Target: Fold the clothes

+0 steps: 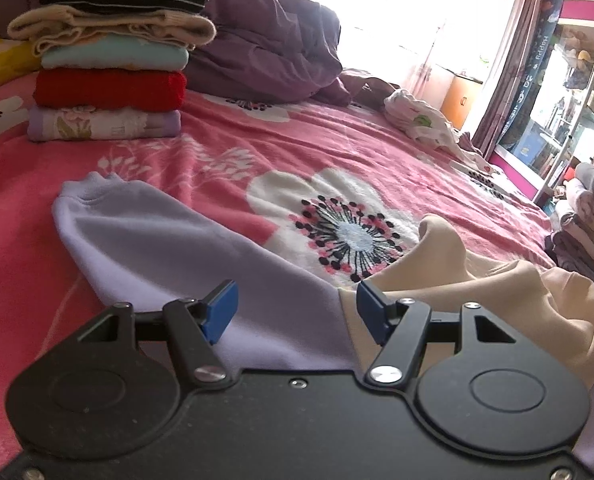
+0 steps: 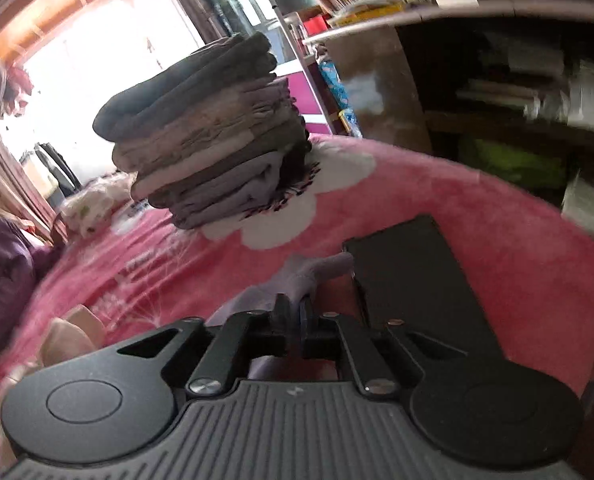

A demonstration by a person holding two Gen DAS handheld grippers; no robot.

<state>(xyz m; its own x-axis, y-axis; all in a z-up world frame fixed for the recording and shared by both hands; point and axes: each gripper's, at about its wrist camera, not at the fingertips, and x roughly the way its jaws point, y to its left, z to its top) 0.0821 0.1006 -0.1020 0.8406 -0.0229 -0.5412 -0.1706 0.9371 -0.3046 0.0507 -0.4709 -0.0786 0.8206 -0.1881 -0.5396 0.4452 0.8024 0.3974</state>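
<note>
Left gripper spread apart over lavender sleeve; right gripper nearly closed, lavender cuff between pads, contact unclear.

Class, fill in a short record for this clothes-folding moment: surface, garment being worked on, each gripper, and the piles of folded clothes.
surface: pink flowered blanket
garment: lilac-and-cream top, lying unfolded, one sleeve spread out
left gripper: open, above the top's shoulder seam
right gripper: jaws narrow, lilac sleeve cuff between them; grip unclear
colourful pile: five folded items, striped one on top
grey pile: tall stack, leaning
dark flat object: beside the cuff, unidentified
</note>
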